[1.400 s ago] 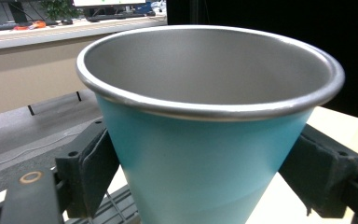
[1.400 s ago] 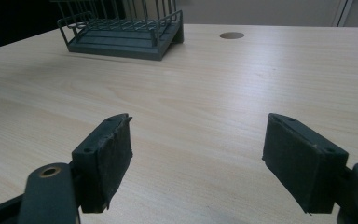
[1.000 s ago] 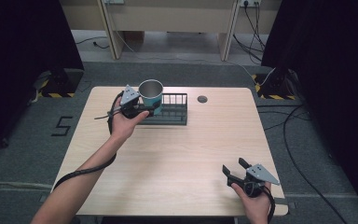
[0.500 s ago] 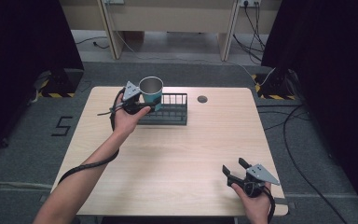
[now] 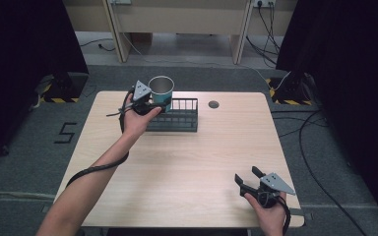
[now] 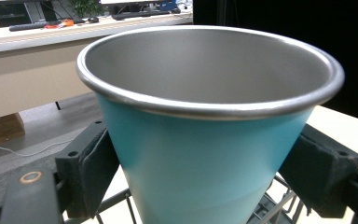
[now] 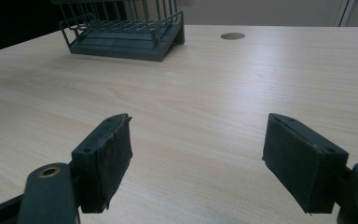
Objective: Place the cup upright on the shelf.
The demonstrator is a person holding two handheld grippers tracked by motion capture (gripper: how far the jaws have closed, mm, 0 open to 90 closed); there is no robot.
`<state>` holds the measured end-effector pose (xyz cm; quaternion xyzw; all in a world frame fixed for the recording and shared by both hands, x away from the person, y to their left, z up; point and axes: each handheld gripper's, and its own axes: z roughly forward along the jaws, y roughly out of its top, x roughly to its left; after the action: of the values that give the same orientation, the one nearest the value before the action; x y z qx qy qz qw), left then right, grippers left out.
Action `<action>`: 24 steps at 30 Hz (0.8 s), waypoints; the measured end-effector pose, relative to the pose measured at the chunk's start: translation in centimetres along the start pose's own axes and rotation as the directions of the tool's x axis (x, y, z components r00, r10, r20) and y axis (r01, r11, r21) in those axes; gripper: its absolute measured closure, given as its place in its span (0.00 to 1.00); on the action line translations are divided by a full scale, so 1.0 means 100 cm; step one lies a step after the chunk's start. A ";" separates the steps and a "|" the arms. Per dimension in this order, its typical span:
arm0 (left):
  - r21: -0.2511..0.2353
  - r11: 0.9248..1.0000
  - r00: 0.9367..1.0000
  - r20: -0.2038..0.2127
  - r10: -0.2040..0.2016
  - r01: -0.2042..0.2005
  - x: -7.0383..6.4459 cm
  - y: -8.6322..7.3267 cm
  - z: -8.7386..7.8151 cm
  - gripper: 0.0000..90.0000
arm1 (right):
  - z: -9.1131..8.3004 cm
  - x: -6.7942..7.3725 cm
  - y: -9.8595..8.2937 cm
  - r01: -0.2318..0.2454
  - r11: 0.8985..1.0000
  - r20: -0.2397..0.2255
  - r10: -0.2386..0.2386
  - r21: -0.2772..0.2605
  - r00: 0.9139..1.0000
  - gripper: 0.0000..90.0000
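Observation:
A teal metal cup (image 5: 161,91) with a steel rim stands upright over the left end of a dark wire rack (image 5: 179,116) at the table's far side. My left gripper (image 5: 153,103) is shut on the teal cup (image 6: 205,154), one pad (image 6: 93,172) pressed on each side of it below the rim. Whether the cup rests on the rack or hangs just above it I cannot tell. My right gripper (image 5: 249,178) lies low near the front right corner, open, with only bare wood between its pads (image 7: 107,158). The rack (image 7: 126,35) stands far ahead of it.
A round grommet hole (image 5: 213,104) sits in the wooden table (image 5: 197,162) right of the rack. Cables trail from both grippers. Dark curtains and floor cables surround the table, and a desk frame stands behind it.
The left gripper and the cup have shifted very slightly toward the rack. The right gripper has stayed where it was.

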<state>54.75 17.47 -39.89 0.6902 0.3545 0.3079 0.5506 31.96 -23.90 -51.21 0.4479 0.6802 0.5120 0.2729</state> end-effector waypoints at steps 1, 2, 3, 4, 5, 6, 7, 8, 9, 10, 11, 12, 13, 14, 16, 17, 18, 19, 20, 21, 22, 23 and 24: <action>0.001 1.000 1.000 -0.003 0.001 -0.001 0.000 0.000 0.001 0.18 | 0.000 0.000 0.000 -0.001 1.000 0.000 0.001 0.001 1.000 0.27; 0.001 1.000 1.000 -0.005 0.001 -0.001 0.001 0.000 0.002 0.18 | 0.000 0.000 0.000 -0.003 1.000 -0.001 0.003 0.001 1.000 0.27; 0.005 1.000 1.000 -0.006 0.001 -0.001 0.001 0.000 0.002 0.18 | 0.000 0.000 0.000 -0.001 1.000 -0.001 0.001 0.002 1.000 0.27; 0.005 1.000 1.000 -0.008 -0.001 0.001 0.001 0.000 0.003 0.18 | 0.000 0.000 0.000 0.001 1.000 -0.001 -0.001 0.003 1.000 0.27; 0.007 1.000 1.000 -0.010 -0.002 0.002 0.001 0.000 0.004 0.18 | 0.000 0.000 0.000 0.001 1.000 -0.001 -0.001 0.003 1.000 0.27; 0.008 1.000 1.000 -0.011 -0.003 0.003 0.001 -0.001 0.005 0.18 | 0.000 0.000 0.000 0.001 1.000 -0.001 -0.001 0.002 1.000 0.27; 0.011 1.000 1.000 -0.013 -0.004 0.004 0.002 -0.002 0.006 0.18 | 0.000 0.000 0.000 -0.001 1.000 -0.002 0.001 0.002 1.000 0.27; 0.013 1.000 1.000 -0.016 -0.005 0.005 0.002 -0.003 0.007 0.18 | 0.000 0.000 0.000 -0.002 1.000 -0.003 0.002 0.002 1.000 0.27; 0.015 1.000 1.000 -0.019 -0.007 0.007 0.002 -0.004 0.008 0.18 | 0.000 0.000 0.000 -0.002 1.000 -0.003 0.002 0.001 1.000 0.27; 0.016 1.000 1.000 -0.025 -0.008 0.009 0.003 -0.005 0.009 0.18 | 0.000 0.000 0.000 -0.003 1.000 -0.003 0.003 0.001 1.000 0.27; 0.017 1.000 0.999 -0.029 -0.014 0.015 0.004 -0.005 0.010 0.18 | 0.000 0.000 0.000 -0.001 1.000 -0.002 0.001 0.001 1.000 0.27; 0.017 1.000 0.999 -0.030 -0.019 0.020 0.004 -0.006 0.010 0.19 | 0.000 0.000 0.000 -0.001 1.000 -0.004 0.001 0.002 1.000 0.27; 0.017 1.000 0.999 -0.032 -0.024 0.024 0.005 -0.006 0.011 0.18 | 0.000 0.000 0.000 -0.001 1.000 -0.004 0.001 0.003 1.000 0.27; 0.017 1.000 0.999 -0.033 -0.025 0.026 0.005 -0.006 0.012 0.19 | 0.000 0.000 0.000 0.000 1.000 -0.005 0.000 0.003 1.000 0.27; 0.020 0.999 0.999 -0.035 -0.028 0.029 0.004 -0.007 0.014 0.18 | 0.000 0.000 0.000 0.000 1.000 -0.005 0.000 0.003 1.000 0.27; 0.021 0.999 0.999 -0.036 -0.030 0.031 0.004 -0.008 0.015 0.18 | 0.000 0.000 0.000 0.000 1.000 -0.005 0.000 0.003 1.000 0.27; 0.023 0.999 0.999 -0.037 -0.031 0.032 0.004 -0.009 0.016 0.18 | 0.000 0.000 0.000 0.000 1.000 -0.006 0.000 0.003 1.000 0.27; 0.022 0.999 0.999 -0.036 -0.034 0.035 0.003 -0.009 0.017 0.18 | 0.000 0.000 0.000 0.000 1.000 -0.006 0.000 0.004 1.000 0.27; 0.024 0.999 0.999 -0.038 -0.033 0.034 0.003 -0.009 0.018 0.18 | 0.000 0.000 0.000 -0.001 1.000 -0.007 0.001 0.004 1.000 0.27; 0.023 0.999 0.999 -0.038 -0.033 0.034 0.003 -0.010 0.019 0.18 | 0.000 0.000 0.000 0.000 1.000 -0.007 0.000 0.004 1.000 0.27; 0.024 0.999 0.999 -0.037 -0.034 0.035 0.002 -0.010 0.020 0.18 | 0.000 0.000 0.000 0.001 1.000 -0.007 -0.001 0.003 1.000 0.27; 0.027 0.999 0.999 -0.038 -0.033 0.034 0.002 -0.010 0.020 0.18 | 0.000 0.000 0.000 0.000 1.000 -0.007 0.000 0.004 1.000 0.27; 0.029 0.999 0.999 -0.038 -0.031 0.032 0.001 -0.010 0.021 0.18 | 0.000 0.001 0.000 0.000 1.000 -0.007 0.000 0.005 1.000 0.27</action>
<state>56.41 16.57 -41.29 0.6866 0.3802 0.3067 0.5385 31.93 -23.86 -51.20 0.4467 0.6826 0.5118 0.2695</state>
